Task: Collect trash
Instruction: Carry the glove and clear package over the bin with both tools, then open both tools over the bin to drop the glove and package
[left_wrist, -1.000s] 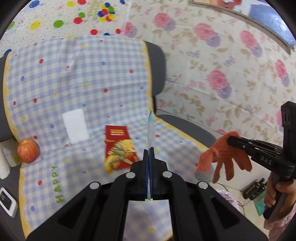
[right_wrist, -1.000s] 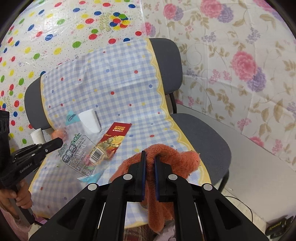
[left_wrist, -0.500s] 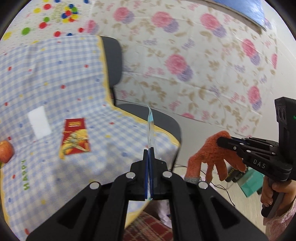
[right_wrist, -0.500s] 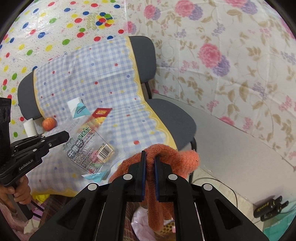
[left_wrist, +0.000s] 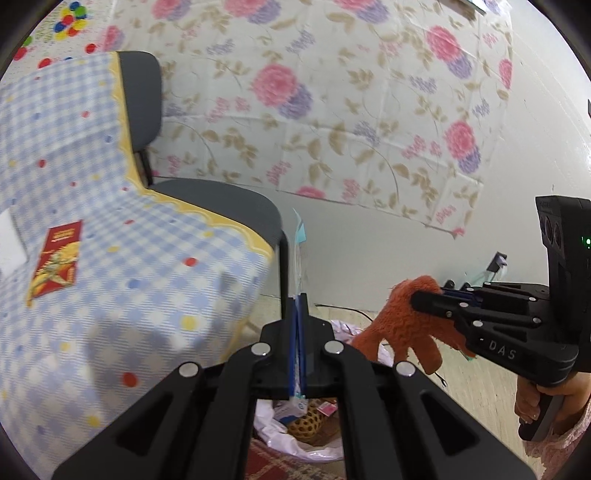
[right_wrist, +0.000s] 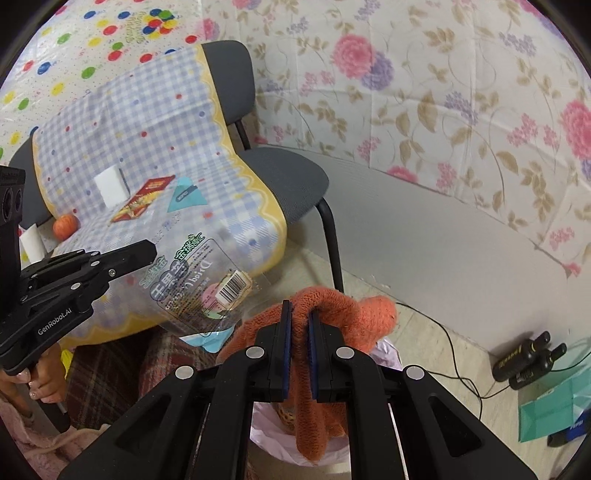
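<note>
My left gripper (left_wrist: 299, 306) is shut on a clear plastic snack wrapper (left_wrist: 297, 258), seen edge-on; in the right wrist view the wrapper (right_wrist: 199, 284) shows its printed label and barcode, hanging from the left gripper (right_wrist: 147, 251). My right gripper (right_wrist: 300, 314) is shut on an orange knit glove (right_wrist: 332, 306), which also shows in the left wrist view (left_wrist: 402, 325). Both hang over a bin lined with a pink bag (left_wrist: 295, 443), which holds some trash. A red snack packet (left_wrist: 55, 266) lies on the checked chair cover.
A grey chair (right_wrist: 288, 177) carries the blue checked cloth (right_wrist: 147, 129), a white sponge (right_wrist: 110, 186), an apple (right_wrist: 65, 227) and a teal packet (right_wrist: 186, 194). Black cables, two black devices (right_wrist: 524, 356) and a green bag (right_wrist: 554, 410) lie on the floor at right.
Both grippers have moved right and down, off the chair seat to above the bin, still holding the wrapper and the glove.
</note>
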